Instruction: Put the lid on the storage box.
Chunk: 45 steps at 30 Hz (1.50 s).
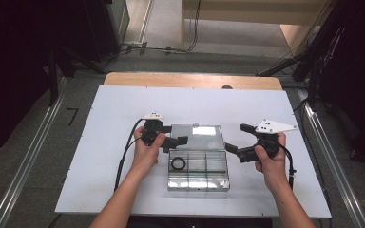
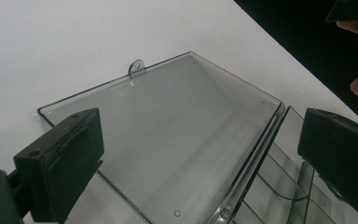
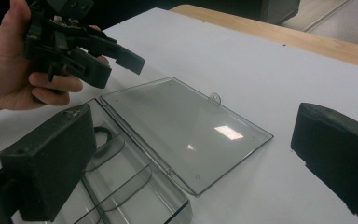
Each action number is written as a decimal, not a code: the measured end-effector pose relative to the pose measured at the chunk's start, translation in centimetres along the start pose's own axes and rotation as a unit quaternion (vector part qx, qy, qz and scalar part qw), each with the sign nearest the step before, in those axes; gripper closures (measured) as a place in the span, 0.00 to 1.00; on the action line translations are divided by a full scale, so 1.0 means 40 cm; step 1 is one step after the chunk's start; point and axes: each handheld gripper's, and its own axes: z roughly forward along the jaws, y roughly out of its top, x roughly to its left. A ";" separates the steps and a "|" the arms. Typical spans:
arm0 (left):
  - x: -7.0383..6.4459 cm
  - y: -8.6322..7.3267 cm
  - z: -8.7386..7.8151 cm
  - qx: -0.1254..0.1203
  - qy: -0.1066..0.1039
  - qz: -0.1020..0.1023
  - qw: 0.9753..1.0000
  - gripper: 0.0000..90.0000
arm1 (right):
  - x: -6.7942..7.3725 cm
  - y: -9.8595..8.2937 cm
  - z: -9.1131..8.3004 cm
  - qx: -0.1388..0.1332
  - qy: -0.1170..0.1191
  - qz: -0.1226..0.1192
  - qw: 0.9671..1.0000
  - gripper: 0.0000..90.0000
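The clear box [image 1: 198, 168] lies open between both hands, left tongs [image 1: 177, 141] and right tongs [image 1: 235, 138] spread, gripping nothing.

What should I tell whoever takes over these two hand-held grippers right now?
Left gripper: jaws open, holding nothing, raised beside the left end of the hinge of the clear plastic compartment box.
Right gripper: jaws open, holding nothing, just off the box's right side.
The box sits mid-table on the white table top. Its flat transparent lid is swung fully open and lies flat on the table behind the tray.
A small black ring lies in the tray's left compartment; the other compartments look empty.
Done: lid opened.
Left, probably: handle the ring or close the lid; the frames don't settle which.
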 end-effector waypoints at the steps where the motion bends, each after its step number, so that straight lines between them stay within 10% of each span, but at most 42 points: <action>1: 0.000 0.000 0.000 0.001 0.000 0.000 1.000 0.00 | 0.000 0.002 0.003 0.000 0.000 0.001 1.000 0.00; 23: 0.022 -0.016 0.001 -0.002 -0.004 -0.031 1.000 0.00 | -0.043 -0.007 0.089 0.035 0.011 0.076 0.996 0.00; 35: 0.028 -0.031 0.006 0.013 0.030 -0.066 0.997 0.15 | -0.061 -0.027 0.132 0.057 0.046 0.154 0.985 0.04; 45: 0.037 -0.041 0.004 0.015 0.044 -0.090 0.995 0.26 | -0.074 -0.045 0.154 0.086 0.031 0.189 0.978 0.15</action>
